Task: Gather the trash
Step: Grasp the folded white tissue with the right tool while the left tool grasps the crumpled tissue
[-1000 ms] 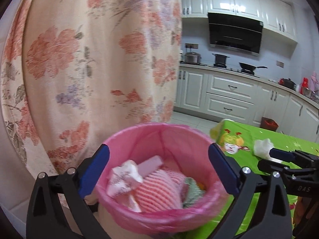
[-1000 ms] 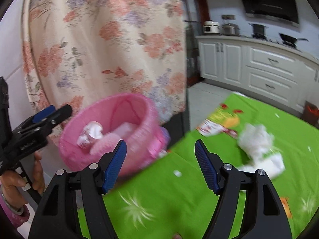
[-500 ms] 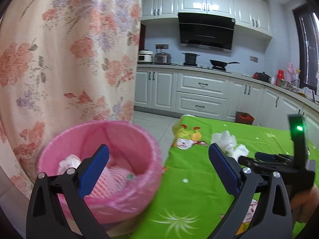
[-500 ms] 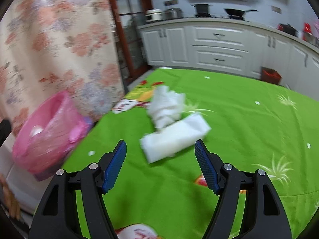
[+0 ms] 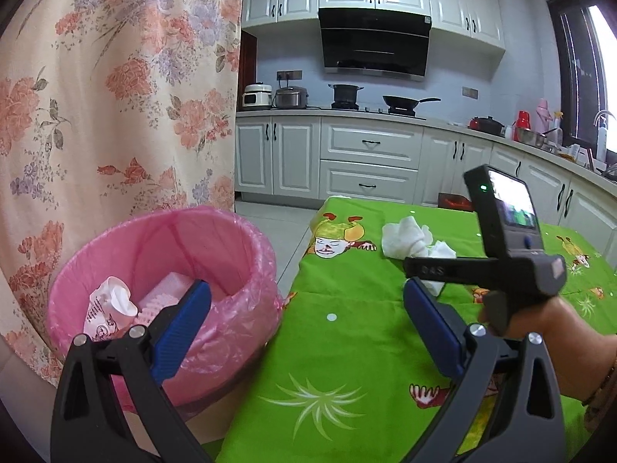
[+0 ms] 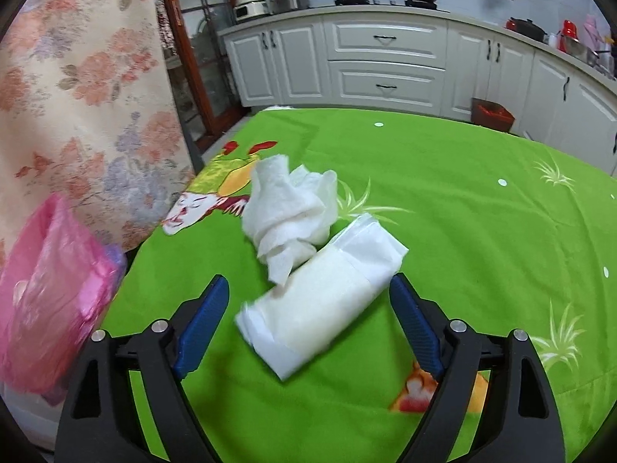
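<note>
Beside the bin (image 5: 162, 293), tissues (image 6: 304, 254) crowd tablecloth (image 6: 482, 231).

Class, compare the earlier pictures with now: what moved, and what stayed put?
The right claw swung from the pink bin to the folded tissue, its jaws just opening wider around it, not gripping. The left claw stays open and empty. Both tissues remain on the green tablecloth.

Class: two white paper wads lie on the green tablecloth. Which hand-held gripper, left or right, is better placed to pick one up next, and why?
Right. The right hand-held gripper is open, with the folded paper wad between its fingers. The left hand-held gripper is back by the pink bin.
</note>
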